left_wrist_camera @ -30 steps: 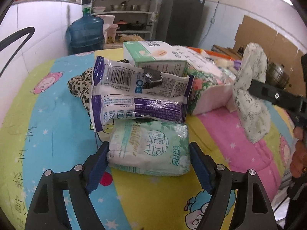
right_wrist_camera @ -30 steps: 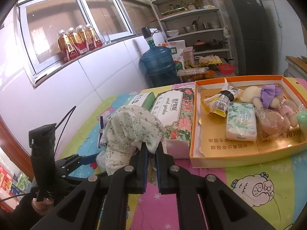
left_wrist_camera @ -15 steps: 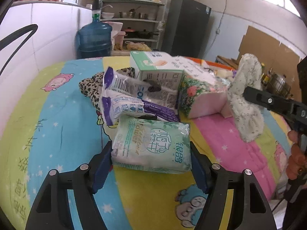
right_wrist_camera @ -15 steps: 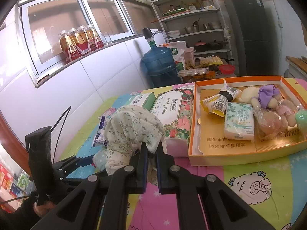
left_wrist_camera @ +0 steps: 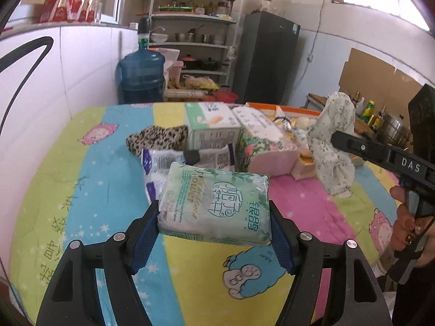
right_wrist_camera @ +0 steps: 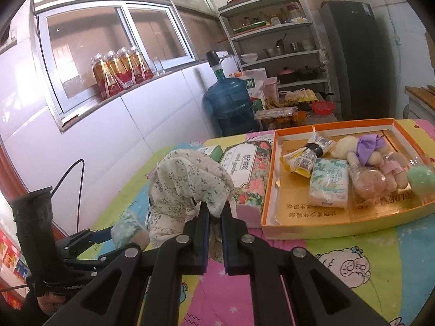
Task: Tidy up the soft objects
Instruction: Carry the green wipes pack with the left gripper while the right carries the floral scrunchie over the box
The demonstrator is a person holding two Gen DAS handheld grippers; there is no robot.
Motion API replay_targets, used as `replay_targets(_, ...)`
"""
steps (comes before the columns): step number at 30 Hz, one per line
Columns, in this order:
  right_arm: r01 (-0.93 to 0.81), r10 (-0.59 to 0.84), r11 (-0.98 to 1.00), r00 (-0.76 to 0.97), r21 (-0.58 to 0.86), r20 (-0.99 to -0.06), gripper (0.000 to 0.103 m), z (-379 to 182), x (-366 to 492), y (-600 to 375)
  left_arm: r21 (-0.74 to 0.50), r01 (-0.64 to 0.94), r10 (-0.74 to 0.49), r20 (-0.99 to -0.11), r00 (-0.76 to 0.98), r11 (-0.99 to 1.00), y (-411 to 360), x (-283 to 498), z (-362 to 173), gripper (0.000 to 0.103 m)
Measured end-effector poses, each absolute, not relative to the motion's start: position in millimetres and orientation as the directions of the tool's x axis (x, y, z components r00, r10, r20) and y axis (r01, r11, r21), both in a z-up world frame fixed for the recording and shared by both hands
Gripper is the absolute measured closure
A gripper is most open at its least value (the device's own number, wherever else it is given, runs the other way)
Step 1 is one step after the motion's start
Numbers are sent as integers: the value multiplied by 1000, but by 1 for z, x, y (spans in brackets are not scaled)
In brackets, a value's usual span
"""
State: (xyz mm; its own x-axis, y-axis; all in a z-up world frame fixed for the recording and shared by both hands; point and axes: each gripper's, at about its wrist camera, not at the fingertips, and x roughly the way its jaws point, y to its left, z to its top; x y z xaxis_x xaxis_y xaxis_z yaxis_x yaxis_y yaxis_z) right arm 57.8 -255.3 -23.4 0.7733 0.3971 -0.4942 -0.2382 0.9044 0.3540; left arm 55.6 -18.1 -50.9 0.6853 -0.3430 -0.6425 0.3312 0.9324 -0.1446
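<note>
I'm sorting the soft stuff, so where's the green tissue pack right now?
In the left wrist view, the green tissue pack is clamped in the left tool, lifted above the quilt, just in front of the purple and white packet.

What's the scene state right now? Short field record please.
left claw: shut on the green tissue pack, which is lifted off the quilt
right claw: shut on the floral cloth, which hangs from it
orange tray: holds a tissue pack, a yellow snack bag, a doll and a green ball
beside tray: floral tissue box, touching its left wall
still on quilt: purple-and-white packet, leopard-print cloth
</note>
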Motion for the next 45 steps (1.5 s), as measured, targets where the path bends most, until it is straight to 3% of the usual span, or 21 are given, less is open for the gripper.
replay_targets(19,-71,245,925,862,373,-444,95,-8,40,-359,-131,418,-413,-572,709,899,-129,81,-10,28)
replay_targets(33,42,137,927,888,373,-439,95,-13,51,-445,-106,425,-401,-592,700,899,-216,118,-19,28)
replay_targets(45,33,153,928,875,372,-459,95,-22,92,-490,-86,389,-355,-620,699,917,-265,157,-31,28)
